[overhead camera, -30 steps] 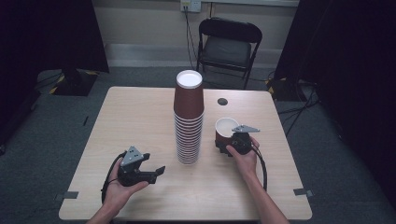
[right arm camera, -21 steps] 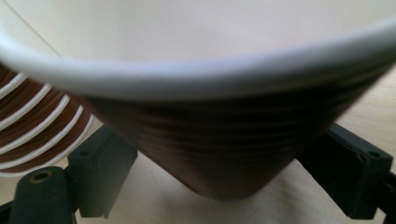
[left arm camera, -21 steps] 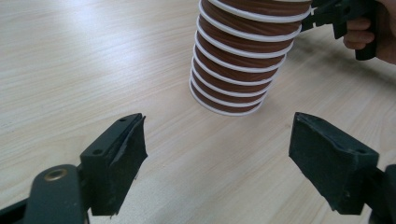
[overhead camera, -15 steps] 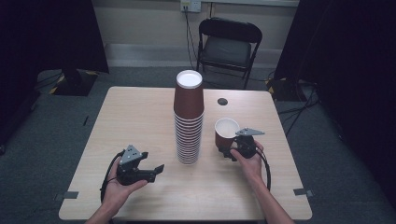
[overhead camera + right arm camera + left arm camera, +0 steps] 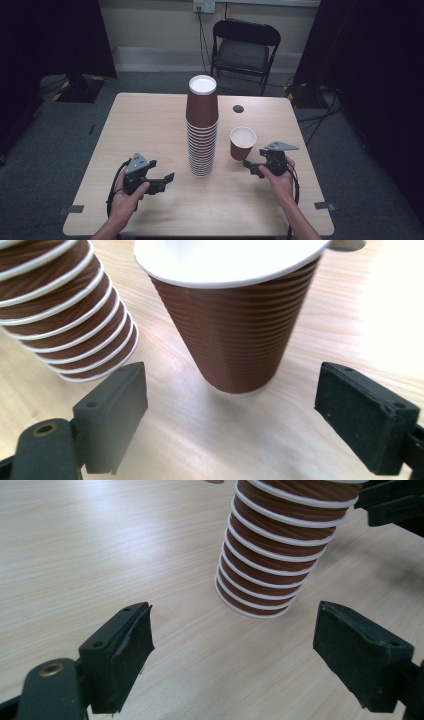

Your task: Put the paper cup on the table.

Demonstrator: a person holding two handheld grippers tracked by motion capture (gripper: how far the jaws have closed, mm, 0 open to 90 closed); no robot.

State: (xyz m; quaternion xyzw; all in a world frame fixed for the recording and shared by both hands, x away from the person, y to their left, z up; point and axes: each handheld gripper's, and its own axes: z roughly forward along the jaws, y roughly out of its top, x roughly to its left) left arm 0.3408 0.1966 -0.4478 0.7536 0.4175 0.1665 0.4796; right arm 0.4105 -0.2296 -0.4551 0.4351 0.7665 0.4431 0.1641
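Observation:
A tall stack of upside-down brown paper cups [image 5: 202, 130] stands mid-table. Just right of it, a single brown cup [image 5: 242, 143] sits upright with its white inside showing. My right gripper [image 5: 252, 167] is open, a little to the right of and nearer than that cup, and holds nothing. In the right gripper view the cup [image 5: 240, 335] stands ahead of the wide-apart jaws of the gripper [image 5: 230, 410], clear of both pads, with the stack [image 5: 65, 315] at left. My left gripper [image 5: 165, 181] rests open and empty near the front left; its view shows the stack's base [image 5: 270, 565] ahead.
A small black disc [image 5: 238, 108] lies on the wooden table [image 5: 150, 125] behind the single cup. A black folding chair [image 5: 245, 47] stands beyond the far edge. Dark curtains flank the room on both sides.
My right gripper has drawn back from the single cup, toward the right and the person; the cup stays standing on the table. The left gripper has not moved.

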